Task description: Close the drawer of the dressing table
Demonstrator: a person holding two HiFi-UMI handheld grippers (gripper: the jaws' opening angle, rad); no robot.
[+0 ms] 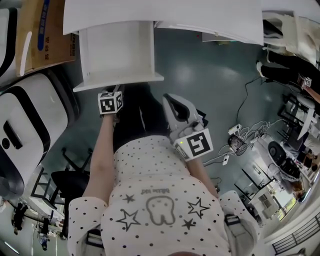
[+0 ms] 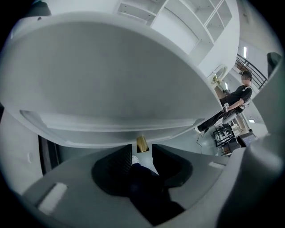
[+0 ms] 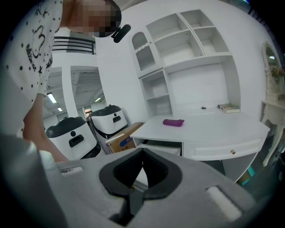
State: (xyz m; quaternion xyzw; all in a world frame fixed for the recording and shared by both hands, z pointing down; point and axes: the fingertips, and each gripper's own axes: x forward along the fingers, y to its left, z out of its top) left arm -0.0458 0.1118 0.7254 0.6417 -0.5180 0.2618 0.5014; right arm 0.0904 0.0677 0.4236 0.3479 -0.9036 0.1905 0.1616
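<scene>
From the dressing table [image 1: 165, 12], the drawer [image 1: 117, 50] juts lengthwise toward the person [image 1: 160, 200].

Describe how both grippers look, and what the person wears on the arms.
The left gripper and right gripper are pale grey moulded shells with black jaws. Each carries a white marker cube printed with black squares. The person wears a white top with short sleeves, black-dotted, with star outlines.

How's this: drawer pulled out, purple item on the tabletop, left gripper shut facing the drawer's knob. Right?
Not quite: the left gripper view shows the left gripper open, jaws apart, facing the gold knob of the drawer. The drawer is pulled out and the purple item lies on the tabletop.
</scene>
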